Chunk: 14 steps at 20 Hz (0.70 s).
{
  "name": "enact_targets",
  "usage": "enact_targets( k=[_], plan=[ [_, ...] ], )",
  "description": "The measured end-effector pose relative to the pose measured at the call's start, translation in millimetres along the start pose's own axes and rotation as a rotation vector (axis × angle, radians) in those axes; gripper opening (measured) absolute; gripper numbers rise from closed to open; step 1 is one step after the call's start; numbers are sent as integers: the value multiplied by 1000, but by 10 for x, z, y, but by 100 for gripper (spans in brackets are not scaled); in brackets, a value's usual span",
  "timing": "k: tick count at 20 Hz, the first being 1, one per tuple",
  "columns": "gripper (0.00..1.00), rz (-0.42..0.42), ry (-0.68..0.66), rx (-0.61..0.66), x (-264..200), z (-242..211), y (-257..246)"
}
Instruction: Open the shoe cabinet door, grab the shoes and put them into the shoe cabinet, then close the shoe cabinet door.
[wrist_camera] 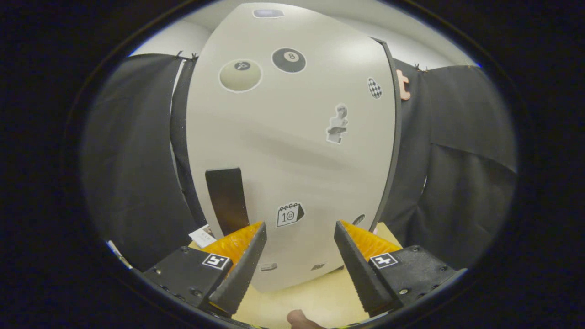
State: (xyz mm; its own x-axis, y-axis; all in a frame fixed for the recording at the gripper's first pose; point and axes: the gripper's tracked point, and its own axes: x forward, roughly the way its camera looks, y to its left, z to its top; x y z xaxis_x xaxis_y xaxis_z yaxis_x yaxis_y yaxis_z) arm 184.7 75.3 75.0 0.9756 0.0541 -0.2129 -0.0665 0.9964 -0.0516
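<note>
The white shoe cabinet door (292, 151) stands shut right in front of me, covered with stickers of billiard balls, a statue and a calendar. Its dark vertical handle (226, 201) sits low on the door, just beyond my left finger (242, 256). My gripper (299, 228) is open, close to the door, with nothing between the fingers. The handle lies left of the gap, not between the fingers. A dark edge (393, 137) runs down the door's right side.
The cabinet stands on a pale wooden surface (311, 301). Black cloth (132, 160) hangs on both sides of the cabinet. A small white card (202, 235) lies by the cabinet's lower left corner. A fingertip (299, 318) shows below the fingers.
</note>
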Motion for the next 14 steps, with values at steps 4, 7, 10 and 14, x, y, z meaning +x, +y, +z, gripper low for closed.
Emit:
enact_targets(
  k=[4, 7, 10, 14],
  plan=[
    [97, 29, 7, 22, -160, -29, -24],
    [97, 41, 0, 28, -477, -43, -120],
    [97, 45, -10, 31, -851, -59, -240],
    [97, 69, -34, 80, -1342, -37, -293]
  ],
)
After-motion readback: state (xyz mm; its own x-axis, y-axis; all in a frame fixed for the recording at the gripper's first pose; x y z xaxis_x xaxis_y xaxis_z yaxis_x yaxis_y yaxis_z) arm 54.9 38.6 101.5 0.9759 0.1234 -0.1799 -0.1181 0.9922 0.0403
